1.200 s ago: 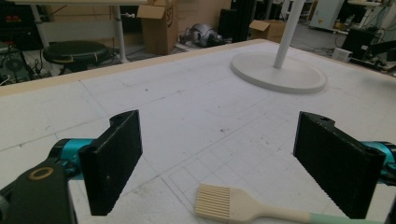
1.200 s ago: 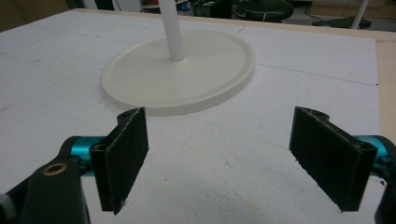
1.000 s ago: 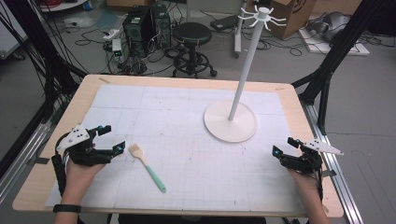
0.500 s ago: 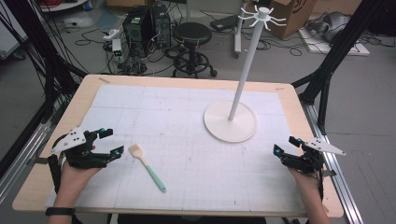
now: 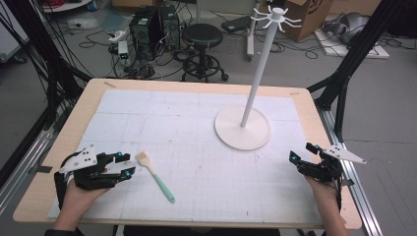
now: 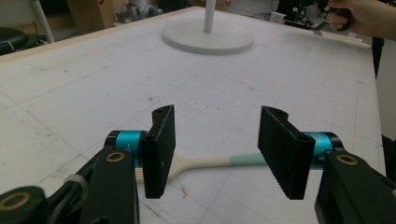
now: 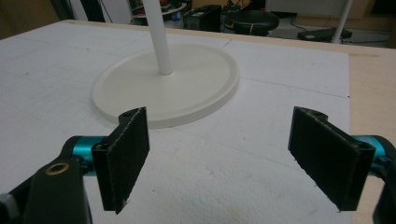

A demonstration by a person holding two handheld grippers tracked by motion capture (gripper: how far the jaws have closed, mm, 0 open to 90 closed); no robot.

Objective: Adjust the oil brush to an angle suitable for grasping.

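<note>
Setting: a robotics or recording lab. A wooden table [image 5: 314, 105] topped with a white gridded mat [image 5: 196, 147] sits inside a black metal frame [image 5: 356, 54], on a grey floor strewn with loose cables [image 5: 162, 64]. Behind it stand computer towers [image 5: 147, 24], a black round stool [image 5: 202, 37], a power strip [image 5: 123, 48] and a cardboard box [image 5: 307, 12], typical of a test bench, not a home or shop.
</note>
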